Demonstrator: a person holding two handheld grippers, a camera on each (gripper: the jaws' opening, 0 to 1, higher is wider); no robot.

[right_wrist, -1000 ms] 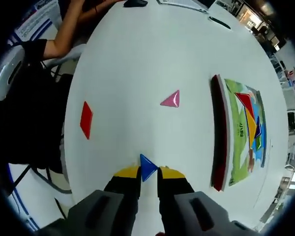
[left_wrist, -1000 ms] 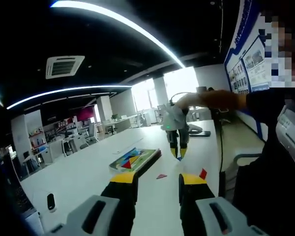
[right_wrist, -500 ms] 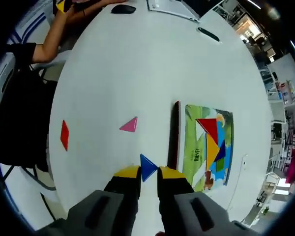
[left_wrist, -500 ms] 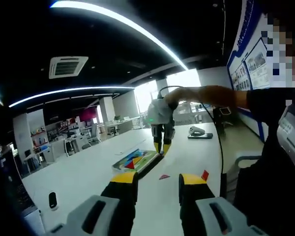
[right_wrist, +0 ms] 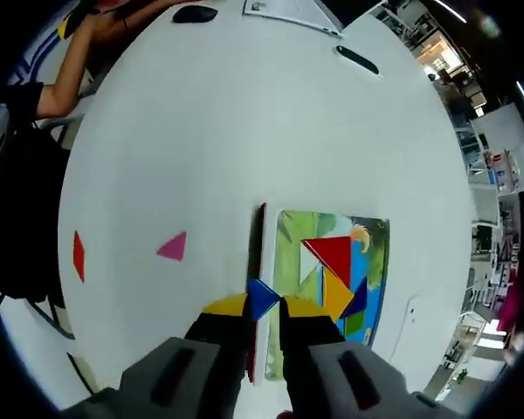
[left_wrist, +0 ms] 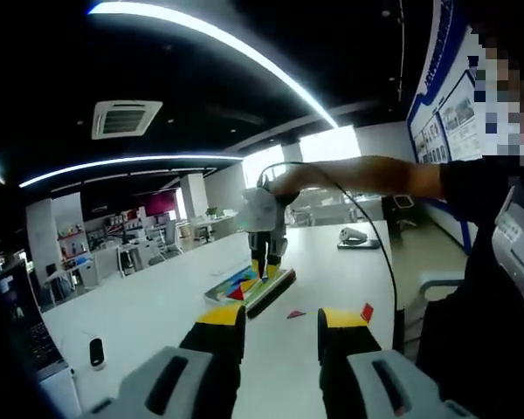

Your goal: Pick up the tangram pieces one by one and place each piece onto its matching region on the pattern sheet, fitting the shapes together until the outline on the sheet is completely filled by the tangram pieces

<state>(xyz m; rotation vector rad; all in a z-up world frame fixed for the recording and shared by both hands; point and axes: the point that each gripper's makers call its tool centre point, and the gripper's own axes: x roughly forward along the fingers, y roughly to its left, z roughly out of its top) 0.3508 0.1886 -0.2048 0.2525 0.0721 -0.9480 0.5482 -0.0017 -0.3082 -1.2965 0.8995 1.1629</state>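
My right gripper [right_wrist: 263,305] is shut on a small blue triangle [right_wrist: 261,297], held above the left edge of the pattern sheet [right_wrist: 292,247]. On the sheet lie a red triangle [right_wrist: 334,256], a yellow piece [right_wrist: 336,291] and a dark blue piece [right_wrist: 359,299]. A pink triangle [right_wrist: 172,247] and a red parallelogram [right_wrist: 78,256] lie on the white table left of the sheet. In the left gripper view my left gripper [left_wrist: 279,319] is open and empty, held up over the table. Far ahead of it, the right gripper [left_wrist: 265,267] hangs over the sheet [left_wrist: 247,285], with the pink triangle [left_wrist: 294,313] and red piece [left_wrist: 365,311] nearer.
A person's arm [right_wrist: 87,52] reaches along the table's far left edge. A black mouse [right_wrist: 195,14], papers [right_wrist: 288,10] and a dark pen-like object [right_wrist: 356,59] lie at the far end. A small black device [left_wrist: 97,352] rests near the table's left edge.
My right gripper has carried the blue triangle from the bare table, past the pink triangle, to above the sheet's edge. The left gripper has stayed open and about still.
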